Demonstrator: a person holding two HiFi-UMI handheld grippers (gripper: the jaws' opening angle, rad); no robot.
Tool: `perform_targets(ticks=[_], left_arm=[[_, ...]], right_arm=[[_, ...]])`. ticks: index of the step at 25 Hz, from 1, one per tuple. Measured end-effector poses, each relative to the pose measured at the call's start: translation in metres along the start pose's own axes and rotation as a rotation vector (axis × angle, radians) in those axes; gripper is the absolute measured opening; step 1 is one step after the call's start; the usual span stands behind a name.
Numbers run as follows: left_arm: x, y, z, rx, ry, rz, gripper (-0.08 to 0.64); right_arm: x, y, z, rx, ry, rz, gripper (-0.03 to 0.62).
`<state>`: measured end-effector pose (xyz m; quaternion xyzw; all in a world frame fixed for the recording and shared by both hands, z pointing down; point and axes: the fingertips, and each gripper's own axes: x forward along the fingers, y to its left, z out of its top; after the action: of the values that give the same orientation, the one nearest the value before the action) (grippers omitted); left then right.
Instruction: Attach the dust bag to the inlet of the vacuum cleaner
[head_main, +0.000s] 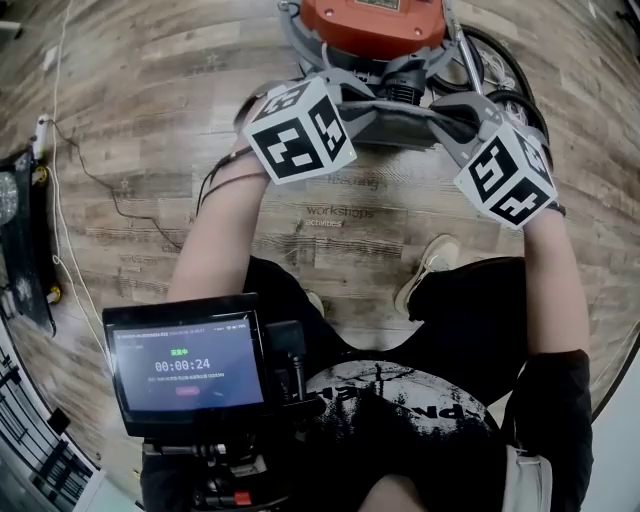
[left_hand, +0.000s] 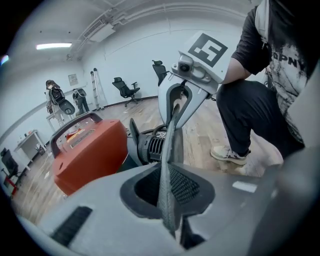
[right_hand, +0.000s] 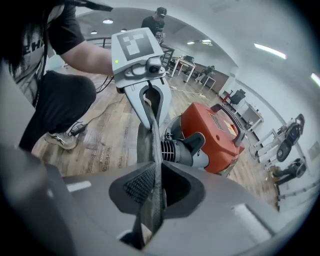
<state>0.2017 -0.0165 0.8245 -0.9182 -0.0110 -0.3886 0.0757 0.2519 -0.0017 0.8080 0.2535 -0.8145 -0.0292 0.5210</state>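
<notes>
The orange vacuum cleaner (head_main: 372, 20) stands on the wood floor right ahead of me; its black ribbed inlet (left_hand: 152, 147) points toward the grippers. The grey dust bag (head_main: 400, 118) hangs stretched between both grippers just in front of that inlet. My left gripper (left_hand: 167, 182) is shut on one edge of the bag's fabric (left_hand: 170, 145). Opposite it, my right gripper (right_hand: 152, 187) pinches the other edge of the fabric (right_hand: 150, 135). In the head view the left gripper (head_main: 345, 100) and right gripper (head_main: 462, 130) flank the bag. I cannot tell whether the bag touches the inlet.
A black hose (head_main: 500, 70) coils at the vacuum's right. A thin cable (head_main: 90, 180) runs over the floor at left beside a black rack (head_main: 25, 250). My shoe (head_main: 430, 262) rests below the grippers. Office chairs (left_hand: 125, 87) and people stand far back.
</notes>
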Motion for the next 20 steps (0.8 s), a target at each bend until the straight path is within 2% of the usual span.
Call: perform_targets(ticks=[2,5,8,12,15,20], left_arm=[[-0.001,0.000,-0.001,-0.003,0.002,-0.004,0.031],[-0.004,-0.003,0.003,0.059,0.025,0.016,0.028],[-0.008,-0.001,0.012,0.133,0.060,0.036,0.028],[-0.010,0.002,0.026,0.168,0.064,0.048,0.032],[-0.009,0.005,0.025,0.158,0.041,0.057,0.034],[-0.005,0.006,0.005,0.080,0.046,0.056,0.034]], right_arm=[[0.000,0.000,0.001,0.002,-0.006,0.004,0.044],[-0.003,0.004,0.000,-0.032,0.015,0.009,0.038],[-0.003,0.006,-0.006,0.010,0.031,0.038,0.037],[0.003,0.009,-0.016,0.042,0.048,0.065,0.040],[0.001,0.008,-0.014,-0.028,0.063,0.042,0.041],[-0.007,-0.002,0.000,-0.129,0.062,-0.032,0.044]])
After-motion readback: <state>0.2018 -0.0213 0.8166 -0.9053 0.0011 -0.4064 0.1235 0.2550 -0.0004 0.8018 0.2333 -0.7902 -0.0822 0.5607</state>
